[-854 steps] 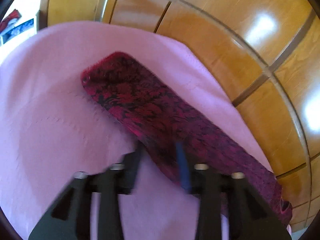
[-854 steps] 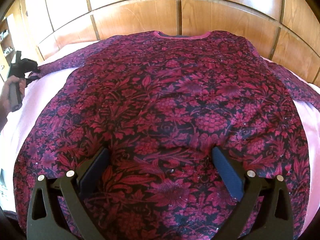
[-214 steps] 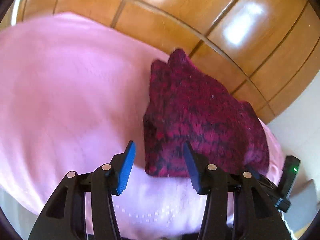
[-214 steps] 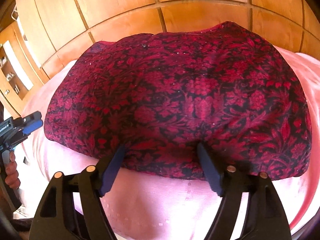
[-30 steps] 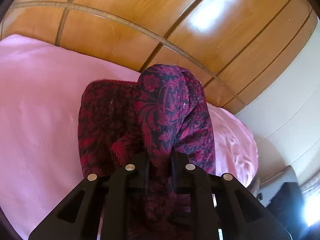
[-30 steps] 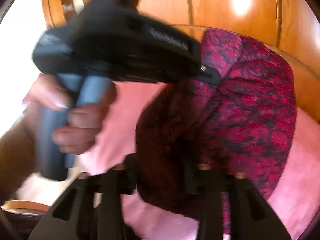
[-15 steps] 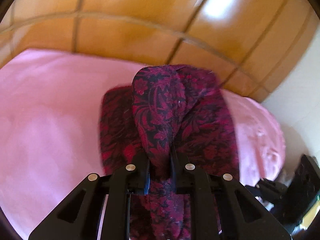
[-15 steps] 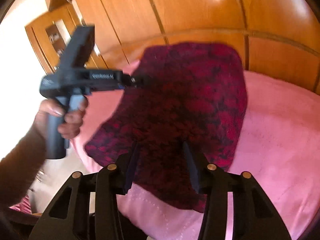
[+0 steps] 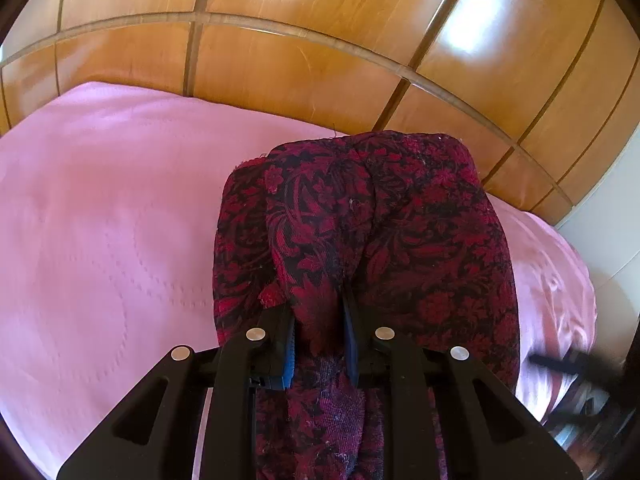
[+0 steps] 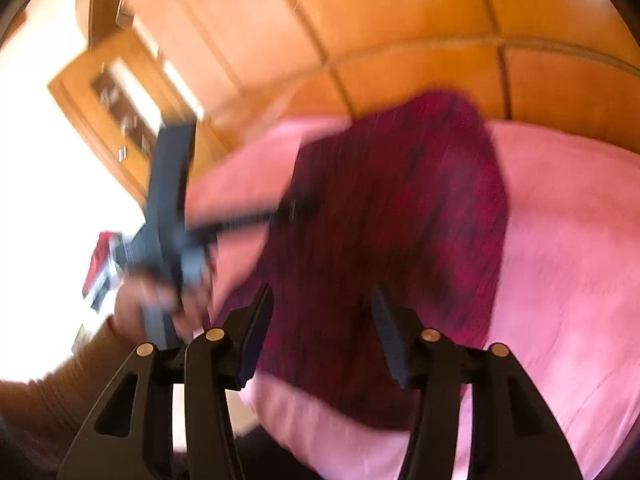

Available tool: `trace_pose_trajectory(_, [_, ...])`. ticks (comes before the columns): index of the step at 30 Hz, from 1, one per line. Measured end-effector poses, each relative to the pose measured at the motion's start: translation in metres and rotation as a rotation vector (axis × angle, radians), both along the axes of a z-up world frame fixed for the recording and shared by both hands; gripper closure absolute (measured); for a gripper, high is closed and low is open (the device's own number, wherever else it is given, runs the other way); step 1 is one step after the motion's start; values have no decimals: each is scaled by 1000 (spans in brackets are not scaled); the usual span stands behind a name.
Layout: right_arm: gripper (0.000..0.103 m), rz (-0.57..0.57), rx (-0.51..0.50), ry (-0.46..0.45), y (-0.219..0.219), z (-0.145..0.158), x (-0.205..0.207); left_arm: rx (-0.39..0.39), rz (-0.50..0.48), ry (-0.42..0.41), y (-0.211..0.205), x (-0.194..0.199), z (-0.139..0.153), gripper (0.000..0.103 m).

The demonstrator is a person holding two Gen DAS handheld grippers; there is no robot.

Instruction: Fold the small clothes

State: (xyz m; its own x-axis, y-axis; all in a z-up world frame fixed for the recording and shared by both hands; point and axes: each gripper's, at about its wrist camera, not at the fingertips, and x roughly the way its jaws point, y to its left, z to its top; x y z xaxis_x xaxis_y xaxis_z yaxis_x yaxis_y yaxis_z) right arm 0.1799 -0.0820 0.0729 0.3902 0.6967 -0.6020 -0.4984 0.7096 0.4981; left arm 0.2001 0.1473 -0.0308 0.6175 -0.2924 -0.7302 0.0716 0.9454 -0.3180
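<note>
Folded garment (image 9: 400, 232), the dark red and black floral one, is sitting in a compact bundle on the pink bedspread (image 9: 100, 220), up near the wooden headboard (image 9: 280, 60). Left claw (image 9: 318, 332) is pinching a raised fold of that fabric, pads pressed tight with cloth bunched between them; its jaws have just been easing open a little, but the fabric is still caught in there. More of the cloth is trailing back under the claw toward the camera.

Right claw (image 10: 320, 320) is hanging spread about halfway with nothing between its pads, and its jaws have just been opening a bit. It's hovering over the near edge of the bundle, though that view is really smeared, so I can't tell if it's touching the cloth. A hand (image 10: 160, 300) in a brown sleeve (image 10: 60, 400) is gripping the left claw's handle there, off to the left side.
</note>
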Motion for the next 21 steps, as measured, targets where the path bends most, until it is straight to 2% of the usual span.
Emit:
trace_pose_trajectory(3, [52,-100,-46,-8,8,9,41,6,-3,-9,1,-2,1,85])
trace_pose_trajectory(5, [52,-132,-37,43,21,6,77,11,-4,-16,1,-3,1,85])
trace_pose_trajectory(8, [52,-164,-65,70,37,7,118,29,-1,-25,-2,-4,-3,85])
trace_pose_trajectory(10, [51,-158,-90,113,46,-5,131,50,5,-30,-4,-4,-7,85])
trace_pose_trajectory(12, [51,-157,-163,130,67,-28,143,78,12,-40,-6,-3,-13,85])
trace_pose_trajectory(14, [51,-153,-282,96,82,-51,149,75,20,-44,-6,-2,-21,85])
trace_pose_trajectory(16, [51,-164,-331,94,88,-67,156,57,28,-45,-4,1,-25,85])
trace_pose_trajectory(18, [50,-176,-326,113,88,-68,163,41,50,-45,-2,2,-25,85])
trace_pose_trajectory(21, [49,-165,-366,50,94,-62,155,64,74,-56,-5,-5,-16,81])
